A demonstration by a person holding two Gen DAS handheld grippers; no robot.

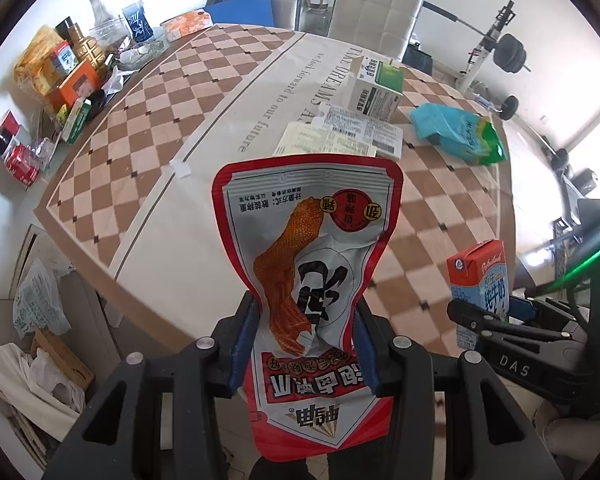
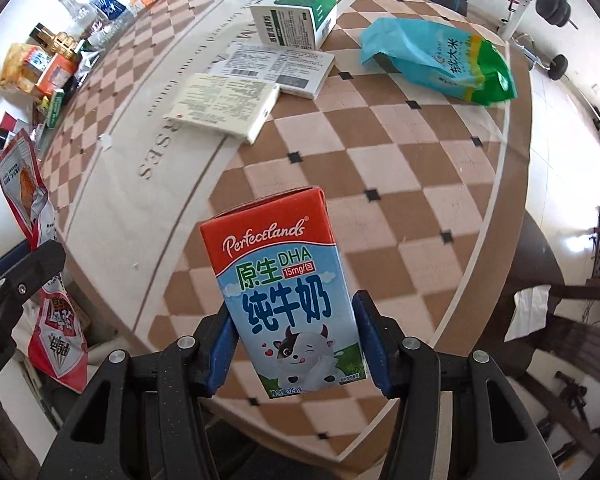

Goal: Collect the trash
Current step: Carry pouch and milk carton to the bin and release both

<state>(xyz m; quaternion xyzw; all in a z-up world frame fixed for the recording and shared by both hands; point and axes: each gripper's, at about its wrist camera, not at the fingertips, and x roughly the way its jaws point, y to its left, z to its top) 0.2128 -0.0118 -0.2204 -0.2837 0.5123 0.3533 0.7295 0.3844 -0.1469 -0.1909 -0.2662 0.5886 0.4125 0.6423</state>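
My left gripper (image 1: 306, 316) is shut on a red and silver snack pouch (image 1: 312, 248) and holds it upright above the near edge of the checkered table (image 1: 148, 92). My right gripper (image 2: 294, 316) is shut on a small red and blue milk carton (image 2: 284, 288), held above the table's near edge. The carton also shows in the left wrist view (image 1: 480, 280), and the pouch in the right wrist view (image 2: 32, 220). On the table lie a white and green box (image 2: 296, 12), two flat white boxes (image 2: 224, 104), and a blue-green rice bag (image 2: 440, 60).
Bottles, cans and snack packs (image 1: 60, 76) crowd the table's far left edge. A bin with bags and cardboard (image 1: 32, 368) stands on the floor at lower left. Two padded chairs (image 1: 376, 4) stand behind the table. Weight equipment (image 1: 508, 52) is at the right.
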